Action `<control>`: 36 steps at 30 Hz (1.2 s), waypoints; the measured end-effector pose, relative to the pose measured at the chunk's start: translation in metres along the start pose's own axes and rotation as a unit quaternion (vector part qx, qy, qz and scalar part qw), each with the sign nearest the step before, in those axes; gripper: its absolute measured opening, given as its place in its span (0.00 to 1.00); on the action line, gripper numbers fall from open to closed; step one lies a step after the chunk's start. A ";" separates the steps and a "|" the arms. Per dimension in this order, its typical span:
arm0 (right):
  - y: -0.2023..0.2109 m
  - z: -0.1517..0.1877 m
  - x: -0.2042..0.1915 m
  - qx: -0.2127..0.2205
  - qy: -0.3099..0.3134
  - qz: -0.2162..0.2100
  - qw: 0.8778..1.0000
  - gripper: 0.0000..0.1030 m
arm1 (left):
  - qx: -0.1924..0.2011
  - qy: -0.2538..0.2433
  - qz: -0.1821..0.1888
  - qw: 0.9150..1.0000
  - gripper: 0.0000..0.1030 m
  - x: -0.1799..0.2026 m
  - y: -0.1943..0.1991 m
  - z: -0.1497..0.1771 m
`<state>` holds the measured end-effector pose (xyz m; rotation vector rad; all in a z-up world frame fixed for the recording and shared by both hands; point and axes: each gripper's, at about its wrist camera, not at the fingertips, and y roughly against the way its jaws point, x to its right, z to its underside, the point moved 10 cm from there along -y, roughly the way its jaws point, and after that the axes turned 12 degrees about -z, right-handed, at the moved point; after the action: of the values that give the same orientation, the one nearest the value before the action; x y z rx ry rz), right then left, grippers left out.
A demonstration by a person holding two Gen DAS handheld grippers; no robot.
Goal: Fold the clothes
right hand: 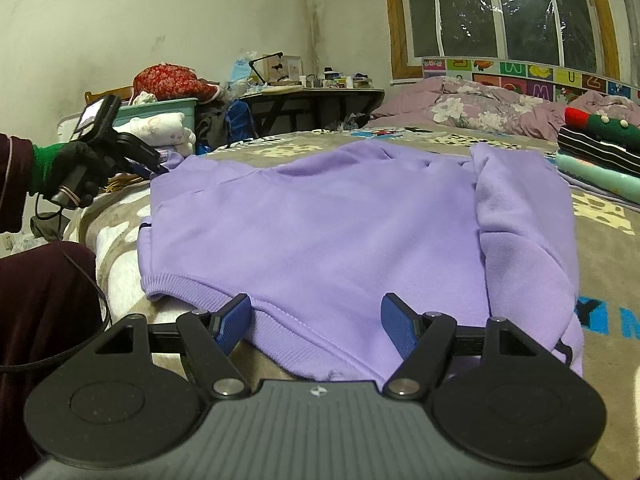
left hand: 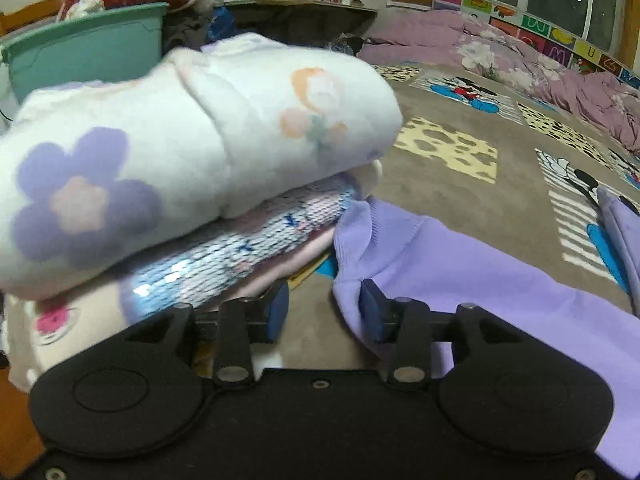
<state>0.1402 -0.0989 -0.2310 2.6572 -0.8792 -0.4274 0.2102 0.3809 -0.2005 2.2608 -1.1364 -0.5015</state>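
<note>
So the lilac sweatshirt (right hand: 320, 224) is spread flat on the bed (right hand: 600, 264), which has a cartoon-print blanket on it, with one sleeve (right hand: 516, 208) already laid in over the body at about 2 o'clock in the right wrist view. The right claw (right hand: 316, 324) sits at 6 o'clock, jaws wide apart, with the ribbed hem (right hand: 224, 300) lying between them, but the pads don't look like they're pinching it. The left claw (left hand: 324, 308) is partly open too, its right pad just touching the fabric edge of the sweatshirt near the ribbing and nothing actually clamped. In the right wrist view that same claw shows at 9 o'clock, held by a gloved hand (right hand: 76, 168), nose down at the far left corner of the garment. My guess is the next fold is that left side, so for a clean job: pinch the cloth fully between both pads rather than snagging one layer, grab near the shoulder and near the hem together, then bring the side over to mirror the folded sleeve, keeping the edge straight. Watch the pile of folded clothes (left hand: 160, 152) right next to the left claw at 10 o'clock, easy to knock over. Readable writing: not much. The foam mat tiles (right hand: 536, 80) along the window wall show letters, an M and a U I can make out, plus big blue letters on the blanket at 3 o'clock that are cut off.
</note>
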 end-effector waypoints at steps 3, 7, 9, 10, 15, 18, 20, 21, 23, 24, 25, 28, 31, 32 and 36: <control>0.001 0.001 0.000 -0.004 0.004 0.004 1.000 0.69 | 0.004 0.019 -0.005 1.000 0.39 -0.010 0.007 0.001; 0.003 0.002 0.001 -0.008 0.006 0.011 1.000 0.67 | 0.004 0.046 -0.011 0.999 0.33 -0.022 0.012 0.005; 0.005 0.002 0.002 -0.009 0.004 0.012 1.000 0.67 | -0.003 0.057 -0.014 0.998 0.30 -0.027 0.012 0.007; 0.005 0.002 0.002 -0.008 0.003 0.012 1.000 0.67 | -0.006 0.062 -0.009 0.998 0.30 -0.029 0.014 0.009; 0.007 0.002 0.003 -0.004 -0.004 0.010 1.000 0.67 | 0.012 0.066 0.002 0.998 0.30 -0.038 0.032 0.012; 0.006 0.004 0.002 -0.003 -0.003 0.012 1.000 0.68 | 0.016 0.047 -0.012 0.999 0.30 -0.041 0.031 0.016; 0.006 0.004 0.002 -0.003 -0.002 0.012 1.000 0.69 | 0.009 0.052 -0.018 0.998 0.28 -0.044 0.023 0.017; 0.006 0.004 0.002 -0.003 -0.002 0.012 1.000 0.69 | 0.003 0.058 -0.019 0.998 0.26 -0.046 0.018 0.018; 0.006 0.004 0.002 -0.003 -0.001 0.013 1.000 0.69 | -0.004 0.058 -0.026 0.998 0.21 -0.045 0.009 0.017; 0.006 0.004 0.002 -0.003 -0.001 0.013 1.000 0.69 | -0.008 0.058 -0.030 0.998 0.21 -0.044 0.004 0.017; 0.006 0.004 0.002 -0.003 -0.001 0.013 1.000 0.69 | -0.006 0.053 -0.038 0.998 0.21 -0.042 0.002 0.016; 0.008 0.001 0.003 0.002 -0.008 0.009 1.000 0.69 | -0.003 0.044 -0.063 0.997 0.20 -0.038 -0.001 0.014; 0.017 -0.007 0.000 0.020 -0.019 -0.002 1.000 0.69 | -0.010 0.053 -0.066 0.996 0.20 -0.035 0.004 0.014; 0.022 -0.011 -0.004 0.030 -0.019 -0.009 0.999 0.69 | -0.013 0.061 -0.059 0.996 0.20 -0.034 0.008 0.014; 0.050 -0.033 -0.015 0.082 -0.013 -0.010 0.996 0.69 | -0.018 0.102 -0.026 0.994 0.20 -0.027 0.033 0.023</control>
<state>0.1150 -0.1219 -0.1789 2.8176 -0.9340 -0.4103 0.1625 0.3798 -0.1953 2.2554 -0.9610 -0.2994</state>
